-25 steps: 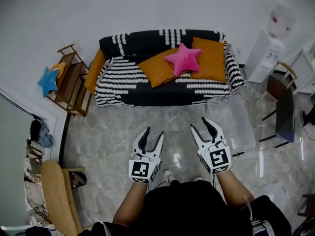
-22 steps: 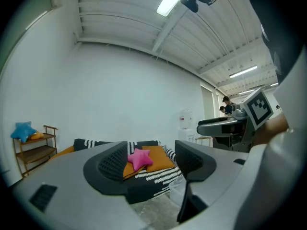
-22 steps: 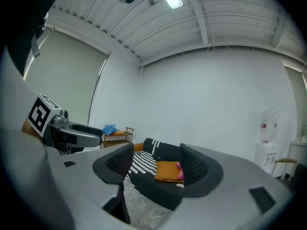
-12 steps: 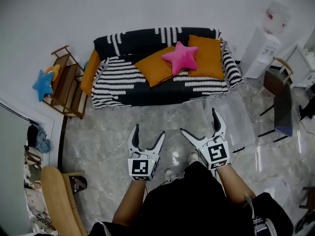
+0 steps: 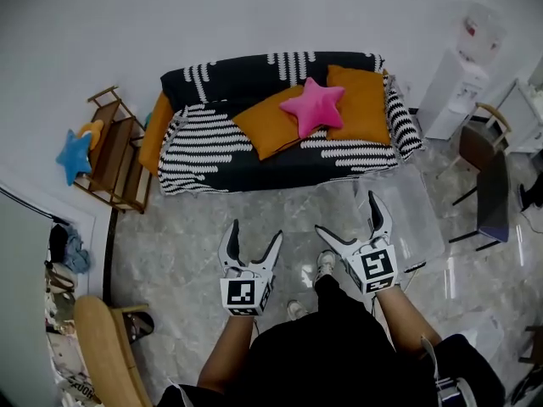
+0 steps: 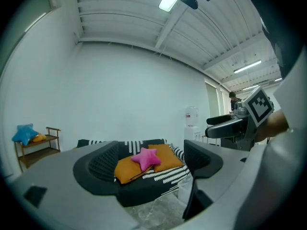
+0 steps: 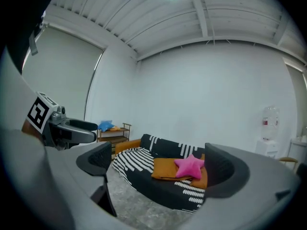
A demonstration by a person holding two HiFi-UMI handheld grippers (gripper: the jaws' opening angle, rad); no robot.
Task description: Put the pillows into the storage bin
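Note:
A pink star pillow (image 5: 313, 107) lies on two orange pillows (image 5: 270, 124) (image 5: 360, 103) on a black-and-white striped sofa (image 5: 212, 134). A third orange pillow (image 5: 153, 130) leans at the sofa's left end. A blue star pillow (image 5: 73, 153) rests on the wooden shelf at the left. The clear storage bin (image 5: 416, 219) stands on the floor right of my grippers. My left gripper (image 5: 251, 242) and right gripper (image 5: 349, 221) hover over the floor, both open and empty. The pink star (image 6: 147, 158) (image 7: 190, 166) shows between the jaws in both gripper views.
A wooden shelf (image 5: 119, 151) stands left of the sofa. A water dispenser (image 5: 458, 83) and a chair (image 5: 484, 181) stand at the right. A wooden chair (image 5: 102, 346) is at the lower left. Marble floor (image 5: 187, 244) lies between me and the sofa.
Both grippers opened their jaws wider and moved a little forward toward the sofa. The right gripper swung its jaws out toward the bin.

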